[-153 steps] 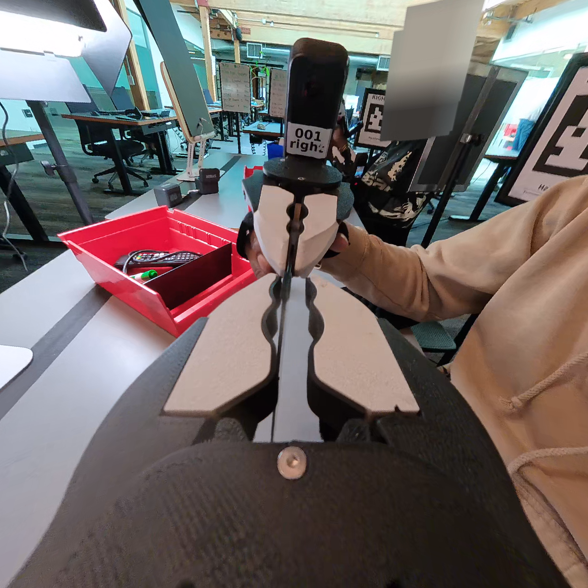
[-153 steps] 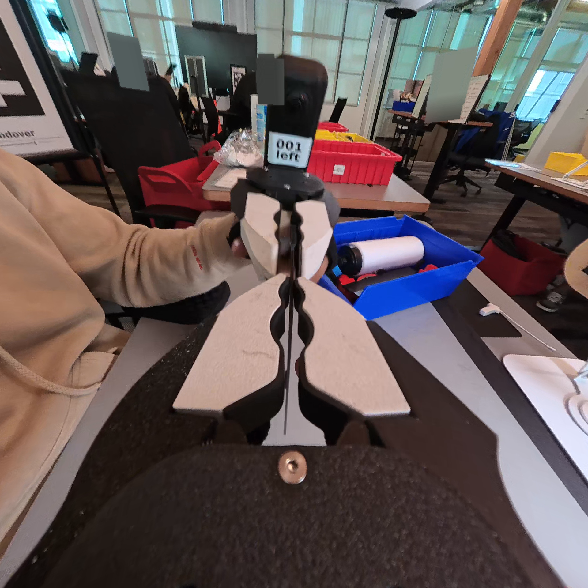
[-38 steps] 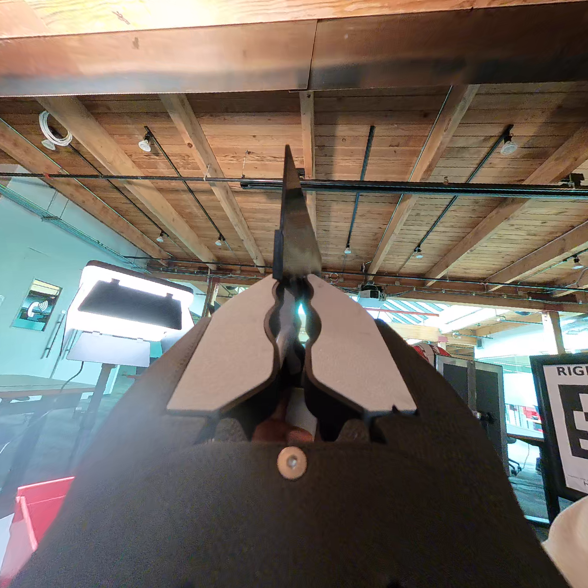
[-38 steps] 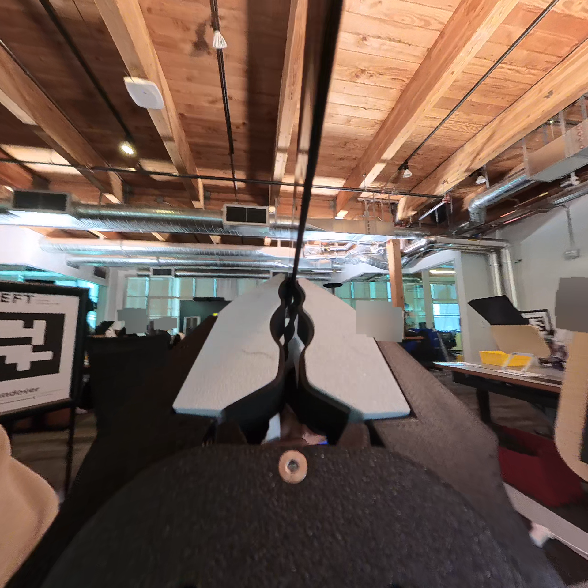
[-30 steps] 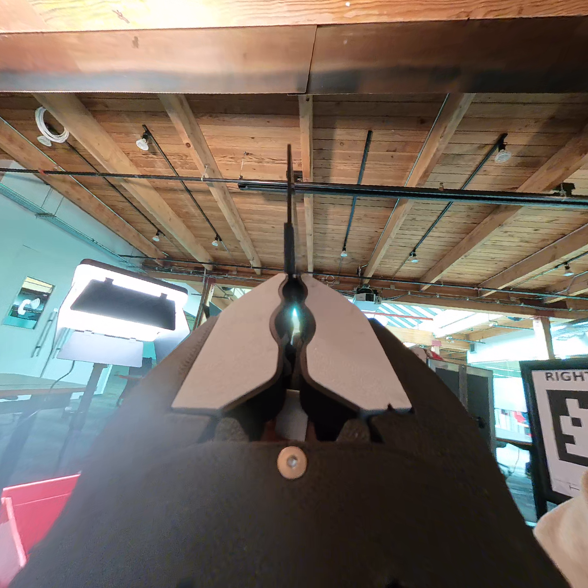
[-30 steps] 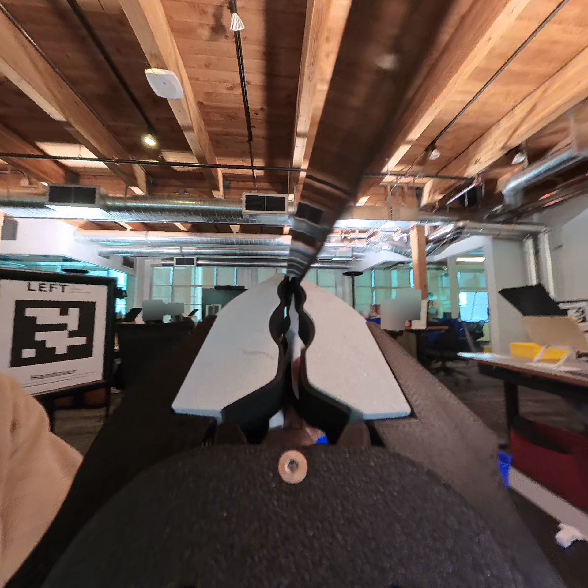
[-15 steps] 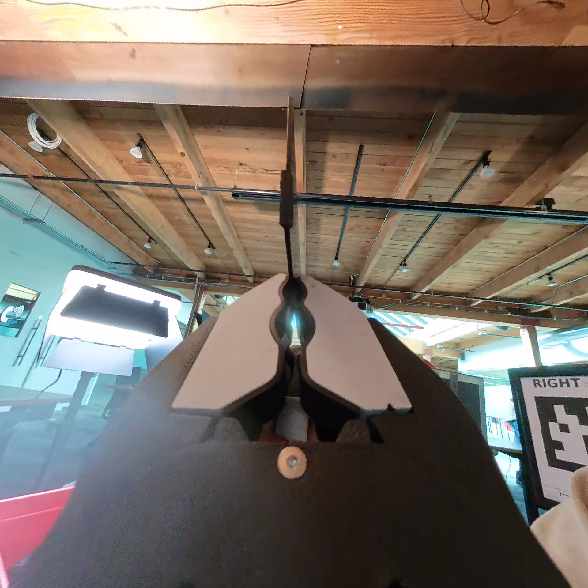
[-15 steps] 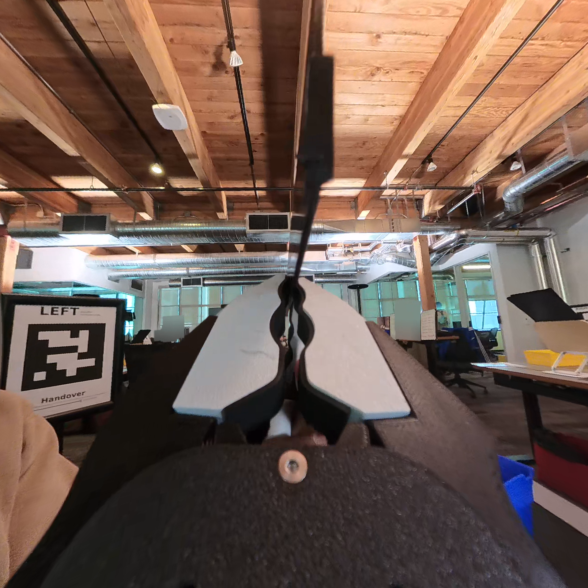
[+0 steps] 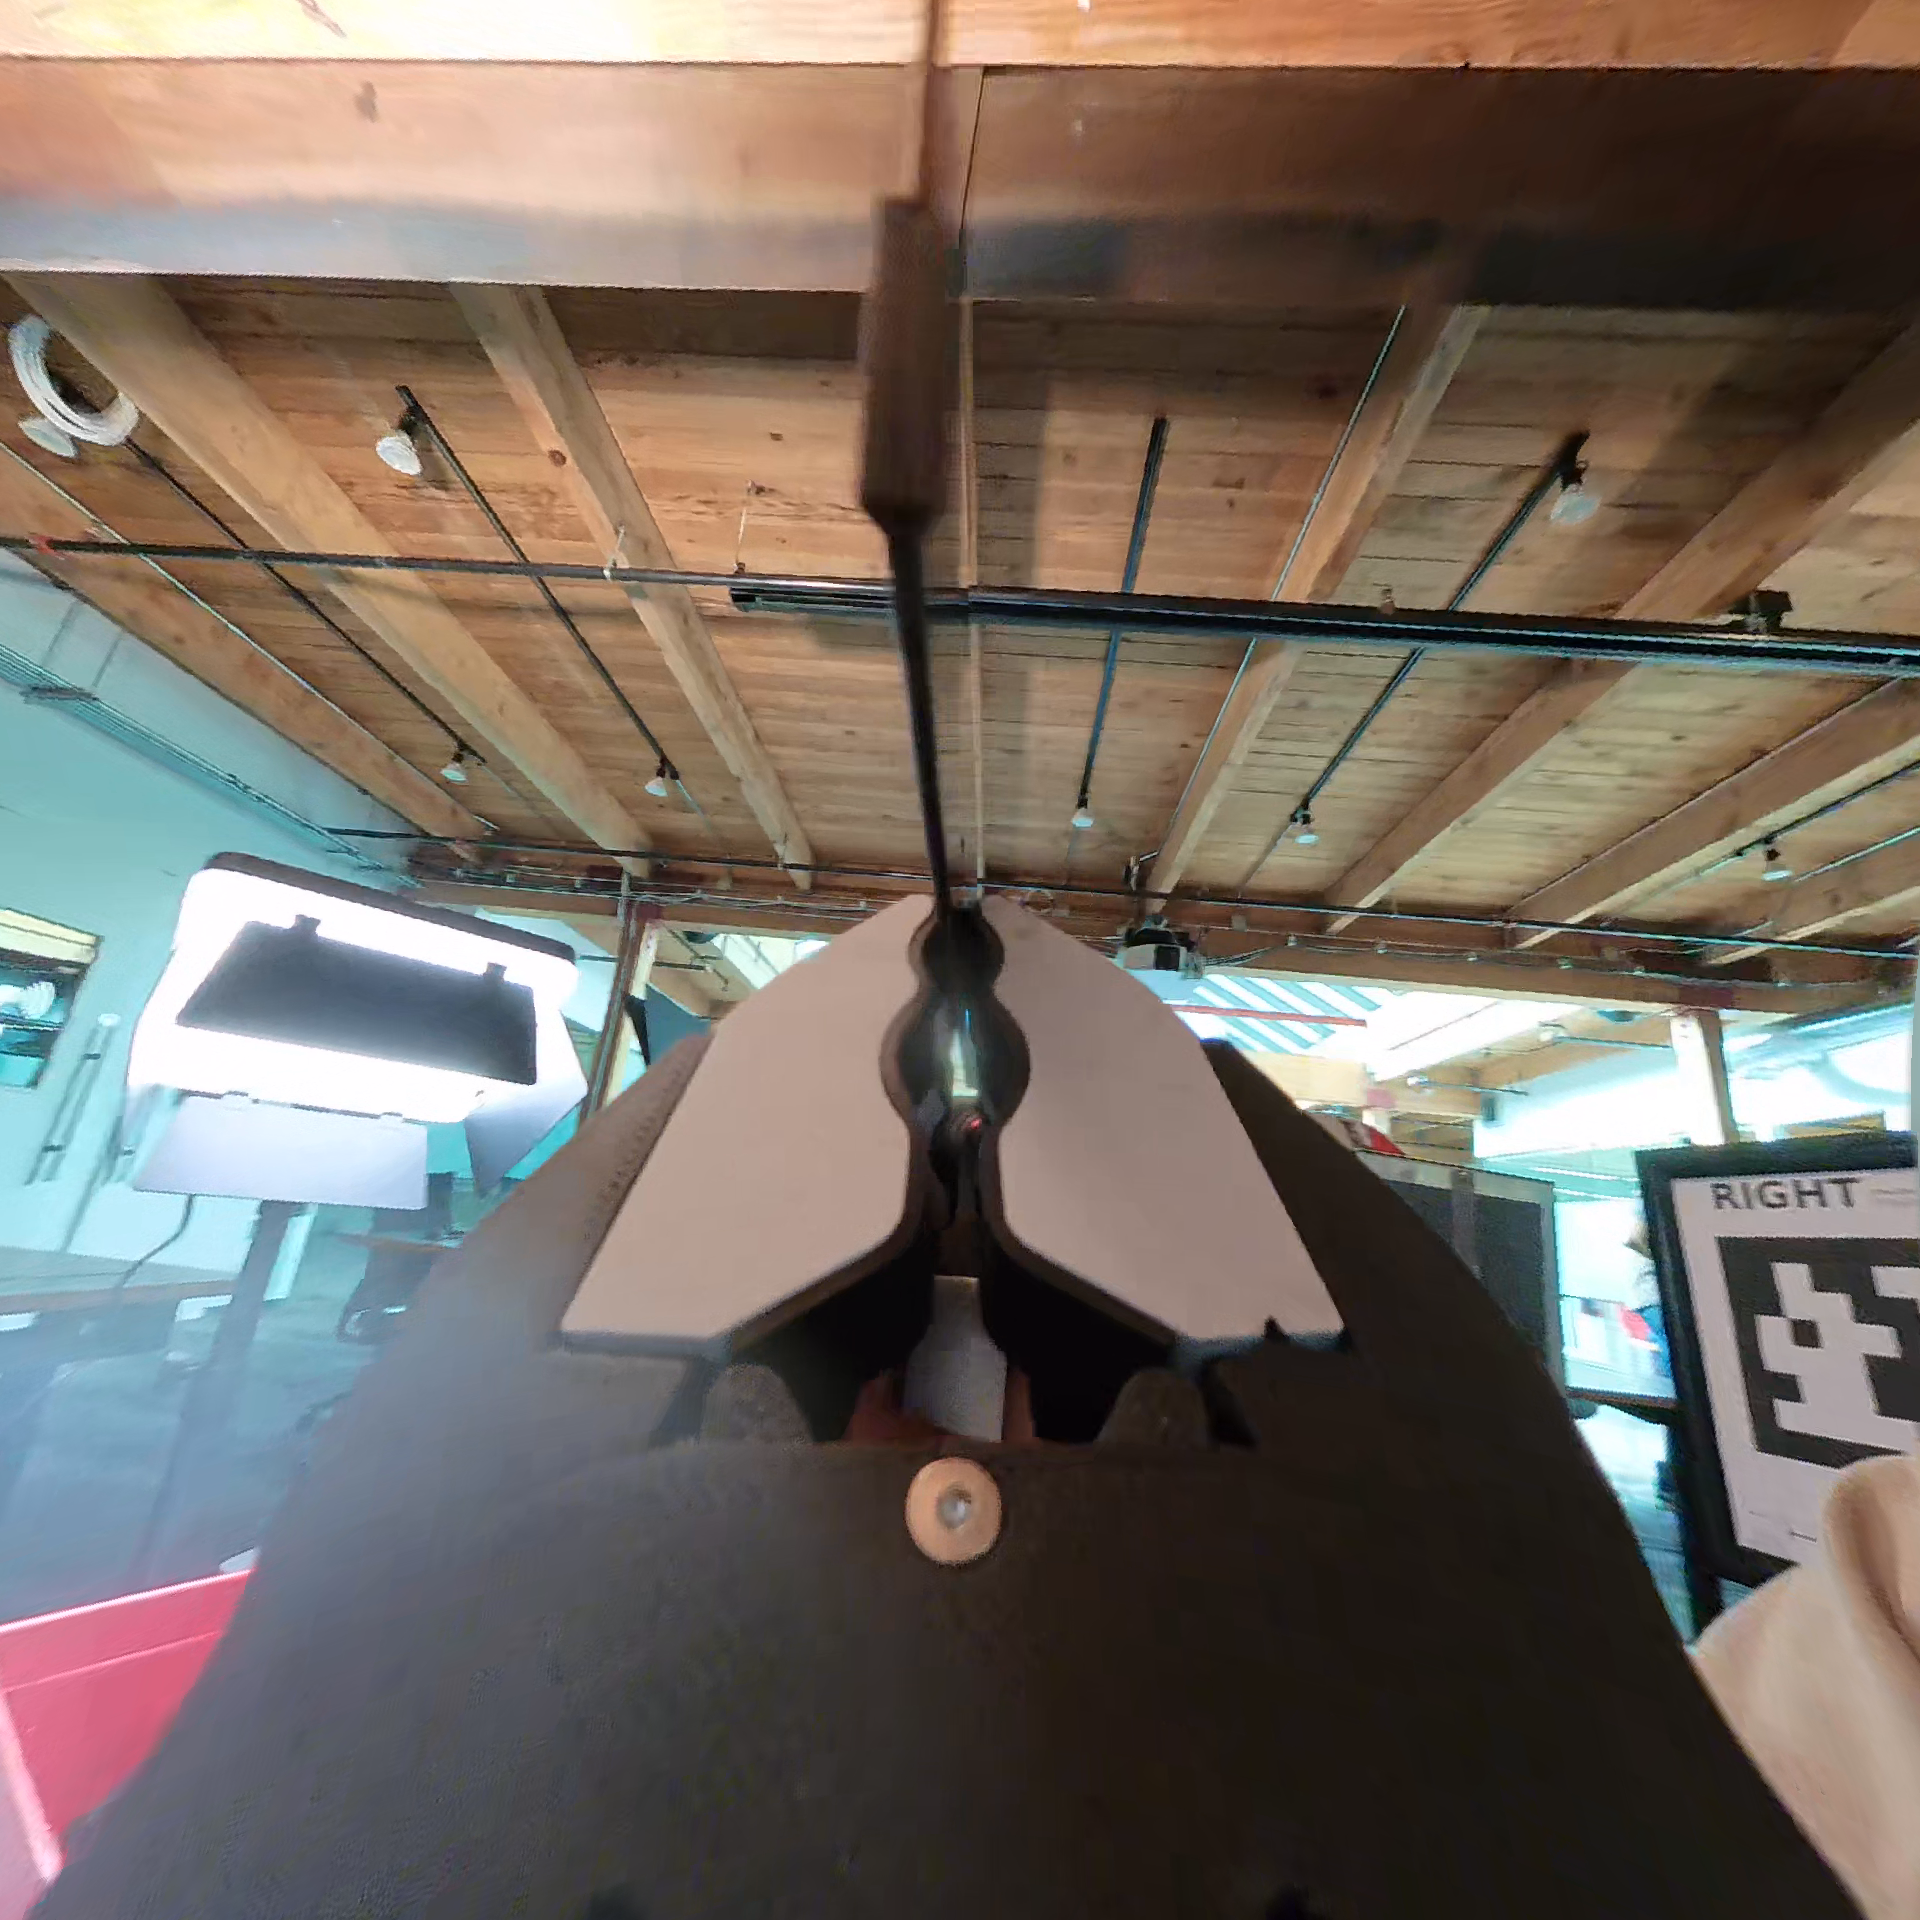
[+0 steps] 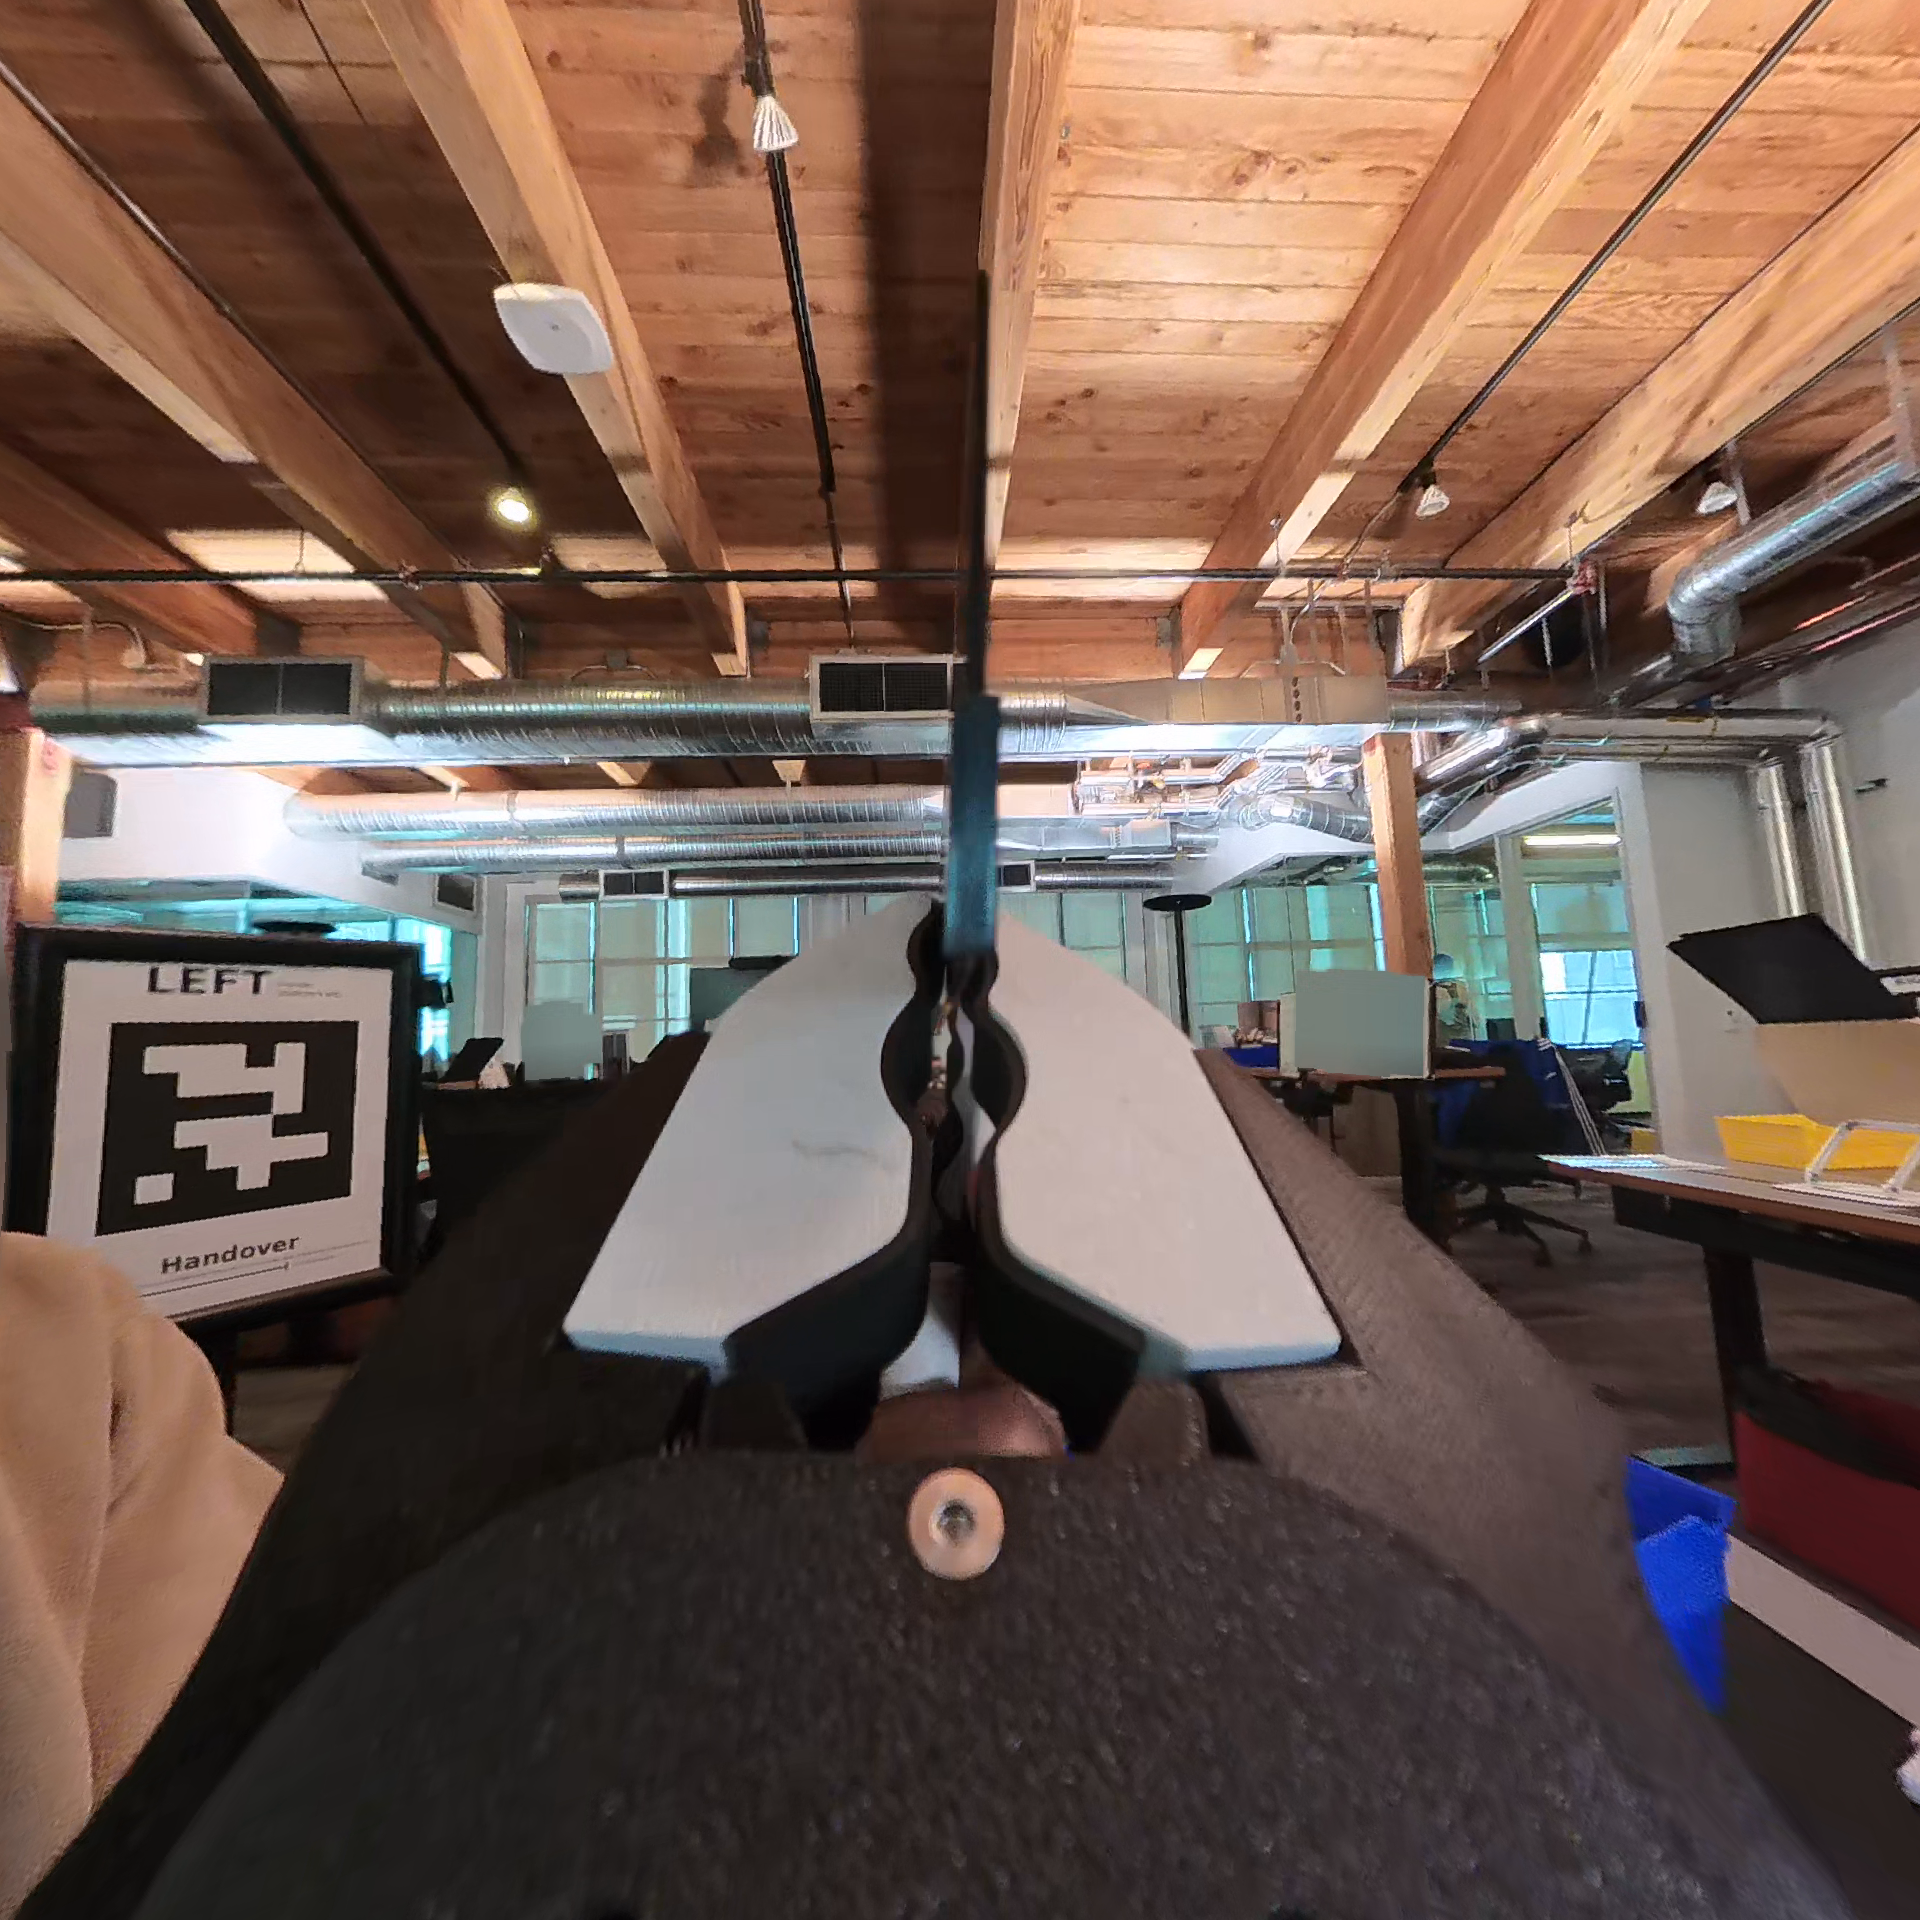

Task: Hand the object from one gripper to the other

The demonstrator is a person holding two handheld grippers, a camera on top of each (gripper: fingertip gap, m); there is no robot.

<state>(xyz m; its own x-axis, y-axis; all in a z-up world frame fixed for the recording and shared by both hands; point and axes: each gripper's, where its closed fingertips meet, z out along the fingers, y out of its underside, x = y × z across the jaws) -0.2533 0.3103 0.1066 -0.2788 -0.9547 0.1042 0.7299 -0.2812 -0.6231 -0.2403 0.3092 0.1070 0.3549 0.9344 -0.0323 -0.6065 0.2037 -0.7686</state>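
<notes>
Left gripper point(image 9: 958, 914): pale fingers drawn together at the tips, only the scalloped slits between them open. A thin dark strip-like object point(image 9: 906, 499) stands out from the tips, pinched there.
Object, left wrist view: rises nearly upright from the tips, leaning slightly left. Narrow stem below, a wider dark block above, then a thin part running off the top edge. Blurred; its kind cannot be told.
Right gripper point(image 10: 964, 935): fingers closed at the tips likewise. A narrow dark object point(image 10: 975, 810) with a teal-blue lower section stands out from between them, gripped there.
Object, right wrist view: upright, seen edge-on, thinning to a dark sliver higher up against the ceiling.
Same item or two: cannot tell from these views.
Sleeve: pale cream sleeve point(image 9: 1829, 1662) at the lower right of the left wrist view; the same fabric at the lower left of the right wrist view point(image 10: 94, 1475).
Marker boards: a black-and-white coded marker board point(image 9: 1808, 1351) at the right edge of the left wrist view; another point(image 10: 213, 1112) at the left of the right wrist view, just behind the sleeve.
Mid distance, left wrist view: lit studio light panel point(image 9: 353, 997) on a stand, left; red bin point(image 9: 94, 1683) at the lower left.
Mid distance, right wrist view: table point(image 10: 1745, 1216) at right bearing a yellow tray point(image 10: 1771, 1138); blue bin point(image 10: 1683, 1569) below.
Far: wooden beam ceiling point(image 10: 1299, 312) with silver ducts point(image 10: 623, 707).
</notes>
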